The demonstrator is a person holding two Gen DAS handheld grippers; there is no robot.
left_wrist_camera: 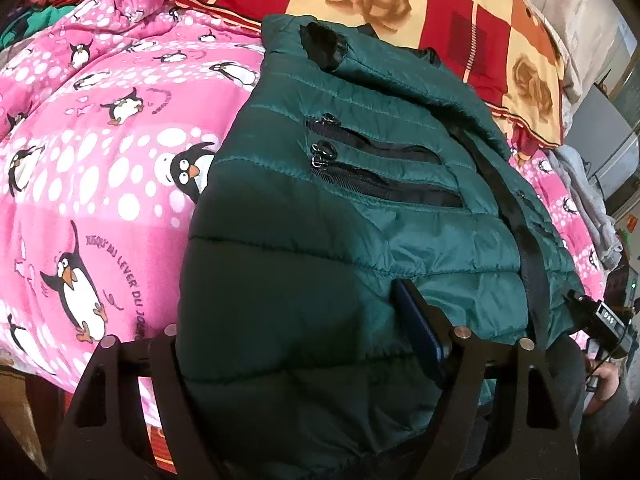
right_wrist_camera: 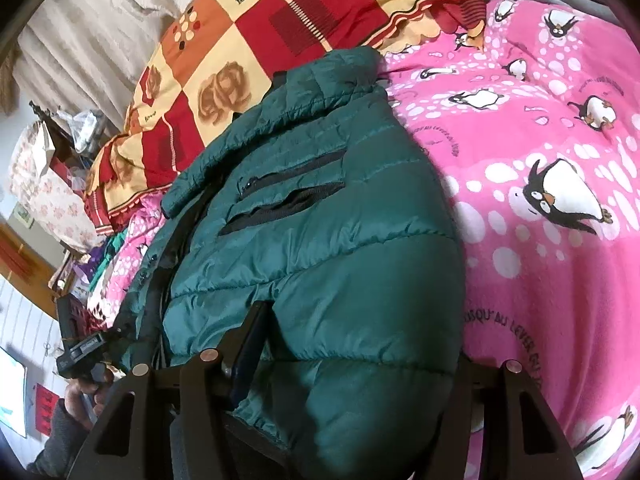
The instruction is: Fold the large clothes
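Observation:
A dark green quilted puffer jacket (left_wrist_camera: 360,208) lies on the pink penguin blanket (left_wrist_camera: 88,152), collar toward the far pillow, with two black zip pockets showing. It also shows in the right wrist view (right_wrist_camera: 320,240). My left gripper (left_wrist_camera: 296,344) is at the jacket's near hem, its jaws wide with a thick bulge of fabric between them; the right finger (left_wrist_camera: 420,320) lies on the cloth. My right gripper (right_wrist_camera: 360,352) grips the other side of the hem the same way, one finger (right_wrist_camera: 248,344) pressed into the fabric.
A red and cream patchwork pillow (left_wrist_camera: 420,12) lies behind the jacket. The pink blanket (right_wrist_camera: 540,200) spreads to both sides. Grey clothes (left_wrist_camera: 588,184) and room clutter (right_wrist_camera: 60,160) sit past the bed's edge. The other hand-held gripper (left_wrist_camera: 600,320) shows at the frame edge.

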